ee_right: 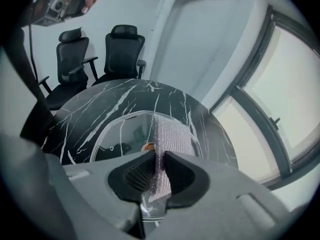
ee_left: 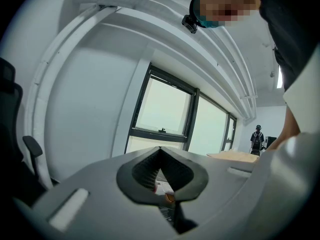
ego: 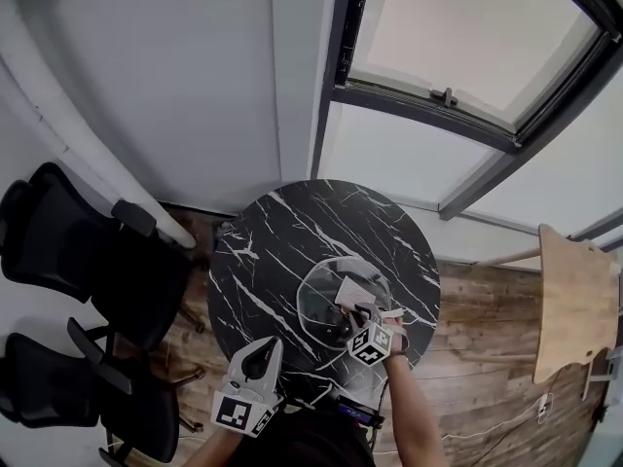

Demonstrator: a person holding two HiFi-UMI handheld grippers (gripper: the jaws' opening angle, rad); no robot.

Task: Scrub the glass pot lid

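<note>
Entry, scrubbing station, as I read it from my remote feeds.

1. Right gripper (ee_right: pixel 159 156): clenched on a silvery mesh scrubbing cloth (ee_right: pixel 170 134). The cloth stands up out of the jaws and runs forward from them, its far end draped over the lid.
2. Glass pot lid (ee_right: pixel 122 126): lies flat on the round black marble table (ee_right: pixel 100 104), directly ahead of and below the right gripper's jaws. In the head view the lid (ego: pixel 316 295) sits just beyond that gripper (ego: pixel 358 317), with the cloth (ego: pixel 352 290) laid across its right half.
3. Left gripper (ee_left: pixel 160 151): jaws closed tip to tip, nothing between them, pointed up toward the window. In the head view I log it (ego: pixel 265 350) at the table's near edge, well to the left of the lid and not touching it.

Step in hand, in my judgement: the scrub itself, cloth on glass. Next move calls for pressing the cloth down and stroking it across the lid. The lid is unrestrained, so I would bring the left gripper in to steady its rim.
</note>
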